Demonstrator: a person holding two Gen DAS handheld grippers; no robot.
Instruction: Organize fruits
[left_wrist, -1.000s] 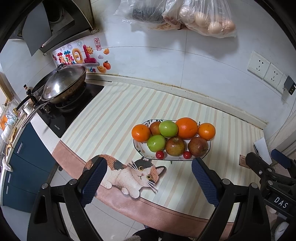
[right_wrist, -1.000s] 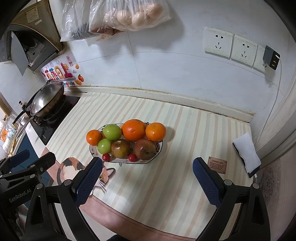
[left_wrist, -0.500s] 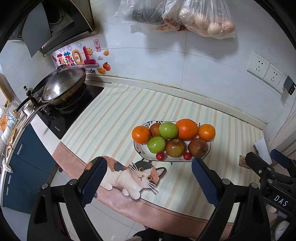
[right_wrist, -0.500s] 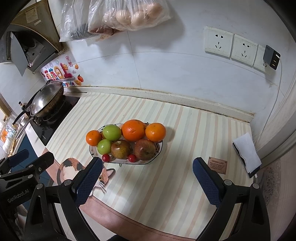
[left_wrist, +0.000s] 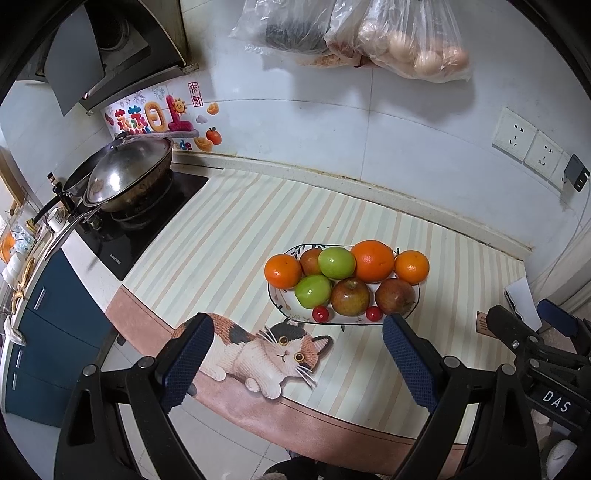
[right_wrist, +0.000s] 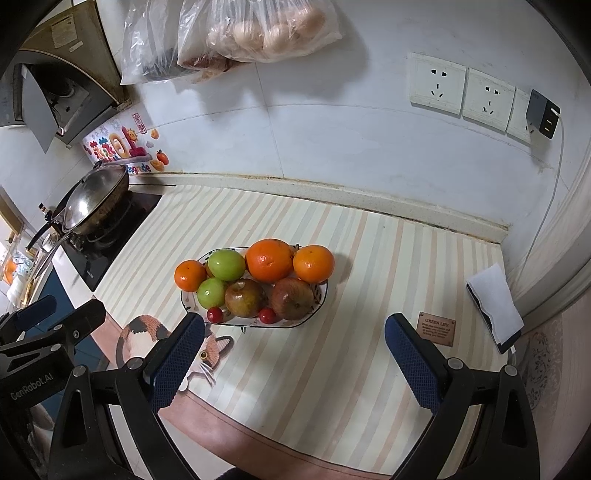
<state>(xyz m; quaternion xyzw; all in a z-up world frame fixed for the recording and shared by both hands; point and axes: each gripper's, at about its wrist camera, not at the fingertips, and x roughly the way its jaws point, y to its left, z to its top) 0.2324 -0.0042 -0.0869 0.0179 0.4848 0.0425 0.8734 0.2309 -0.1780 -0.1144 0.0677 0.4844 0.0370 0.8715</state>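
An oval white plate sits mid-counter on a striped mat and is heaped with fruit. On it lie a large orange, two smaller oranges, two green apples, reddish-brown apples and two small red cherry tomatoes. My left gripper hangs open above the mat's front edge, nothing between its blue pads. My right gripper is open too, just short of the plate, and empty.
A lidded wok stands on a black hob at the left. Plastic bags of food hang on the tiled wall. Wall sockets and a plugged charger are at the right, with a white-covered object near the mat's corner.
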